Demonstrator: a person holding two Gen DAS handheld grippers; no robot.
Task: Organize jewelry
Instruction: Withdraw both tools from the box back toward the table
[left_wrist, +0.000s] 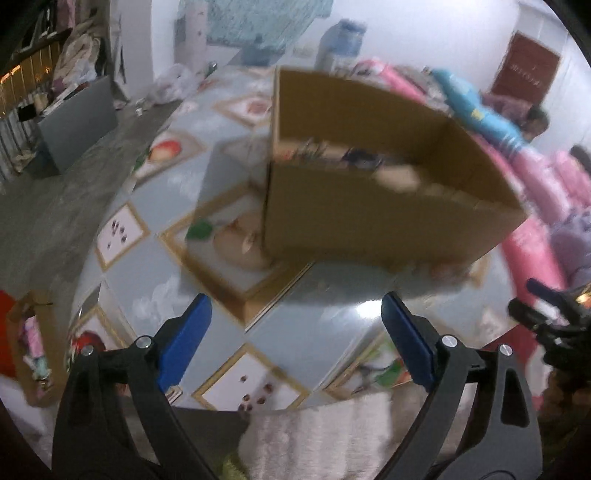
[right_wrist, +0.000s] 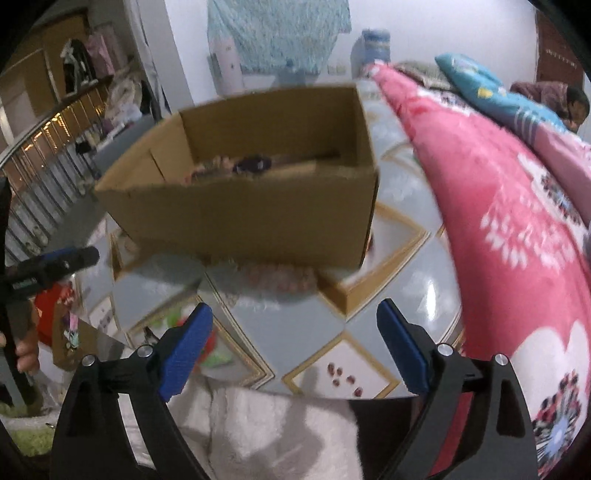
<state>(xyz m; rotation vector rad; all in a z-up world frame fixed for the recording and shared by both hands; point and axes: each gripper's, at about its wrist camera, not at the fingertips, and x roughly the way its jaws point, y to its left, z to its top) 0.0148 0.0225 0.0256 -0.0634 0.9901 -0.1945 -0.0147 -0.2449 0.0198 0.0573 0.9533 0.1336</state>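
The cardboard box (right_wrist: 258, 206) of jewelry was found ahead of both empty, wide-spread grippers, left gripper (left_wrist: 295, 325) and right gripper (right_wrist: 295, 325), neither clearly nearer

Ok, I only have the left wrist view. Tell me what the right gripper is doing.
Observer: The right gripper is open, nothing between its blue pads, pointing at the cardboard box.
Operator: Report what's right of the box.
Observer: A strip of table separates it from a pink flowered blanket.
Operator: Check my left gripper from there.
Observer: A hand grips its handle at the picture's left edge.
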